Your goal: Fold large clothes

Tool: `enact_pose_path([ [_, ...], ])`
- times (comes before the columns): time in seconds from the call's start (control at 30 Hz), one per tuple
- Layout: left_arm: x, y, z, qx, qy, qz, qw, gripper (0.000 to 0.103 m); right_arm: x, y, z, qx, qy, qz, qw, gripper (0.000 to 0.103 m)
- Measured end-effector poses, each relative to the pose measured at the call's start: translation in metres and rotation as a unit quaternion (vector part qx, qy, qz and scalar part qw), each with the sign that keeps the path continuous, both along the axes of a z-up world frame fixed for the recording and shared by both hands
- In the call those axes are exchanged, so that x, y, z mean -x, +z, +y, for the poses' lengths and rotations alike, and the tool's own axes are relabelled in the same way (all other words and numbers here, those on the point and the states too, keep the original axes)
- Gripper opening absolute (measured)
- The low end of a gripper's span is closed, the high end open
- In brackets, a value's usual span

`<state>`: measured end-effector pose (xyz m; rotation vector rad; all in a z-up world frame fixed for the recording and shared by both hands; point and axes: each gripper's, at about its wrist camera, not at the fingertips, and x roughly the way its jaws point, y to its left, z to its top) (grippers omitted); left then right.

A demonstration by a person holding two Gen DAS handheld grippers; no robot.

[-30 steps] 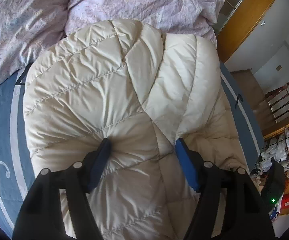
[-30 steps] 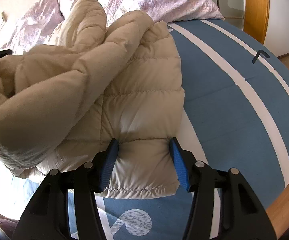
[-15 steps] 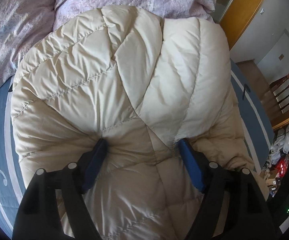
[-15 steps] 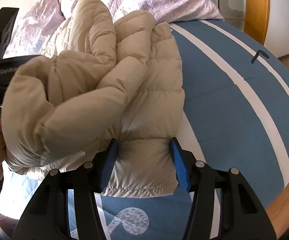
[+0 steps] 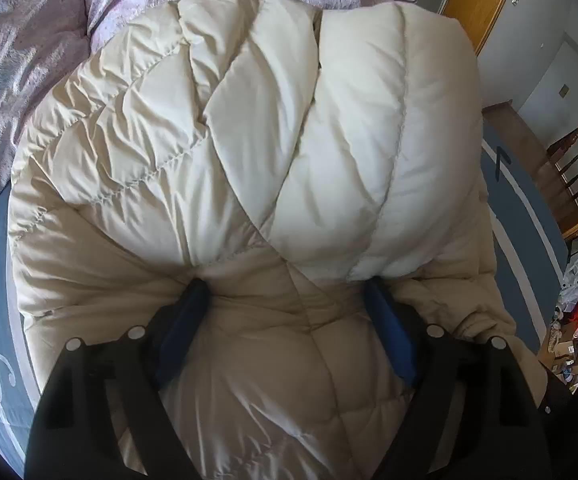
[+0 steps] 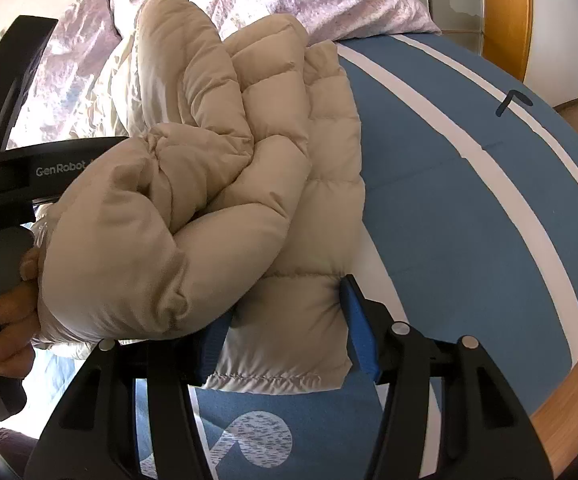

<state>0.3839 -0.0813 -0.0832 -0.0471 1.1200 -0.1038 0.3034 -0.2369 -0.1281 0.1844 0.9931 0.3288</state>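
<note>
Since a second ago, the left gripper [image 5: 289,304] had carried its puffy bunch of the coat [image 6: 301,184] farther across, toward the right gripper [image 6: 285,328]. Both grippers had their fingers spread wide, with coat stuffed between them. The coat lay near the pillow end of the bed [image 6: 469,208], its bottom corner flat by the right gripper. One side was lifted over, so the fold looked half done. Sleeves were hidden underneath.

Home bedroom. A bed [image 6: 469,216] with blue, white-striped cover held a rumpled lilac duvet [image 5: 29,68] at its head. Wooden wardrobe frame [image 5: 481,0] stood beyond, a wooden chair [image 5: 577,168] near the doorway (cluttered shelves past it).
</note>
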Motion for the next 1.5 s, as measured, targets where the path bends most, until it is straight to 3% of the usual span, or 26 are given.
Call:
enact_pose_path([
  [0.37,-0.009,-0.008,0.002,0.002,-0.003,0.005,1.0,0.082,0.001,0.004,0.001,0.007,-0.002,0.002,1.0,0.056],
  [0.7,0.021,0.037,0.034,0.04,-0.009,-0.036,0.9985,0.082,0.021,0.023,-0.008,0.024,-0.003,-0.009,1.0,0.056],
  [0.93,0.037,0.055,0.075,0.007,0.021,-0.061,0.9979,0.083,0.037,0.056,-0.014,0.024,0.003,-0.038,0.999,0.056],
  [1.1,0.034,0.034,0.095,-0.003,0.054,-0.033,0.998,0.083,0.048,0.076,-0.013,0.024,0.007,-0.055,0.998,0.056],
  [1.37,0.031,0.015,0.086,0.028,0.041,-0.011,0.9987,0.083,0.054,0.115,-0.007,0.012,0.012,-0.091,0.996,0.056],
  [1.5,0.03,0.013,0.081,0.034,0.034,-0.007,0.9988,0.084,0.039,0.13,0.016,0.015,0.03,-0.105,0.994,0.056],
])
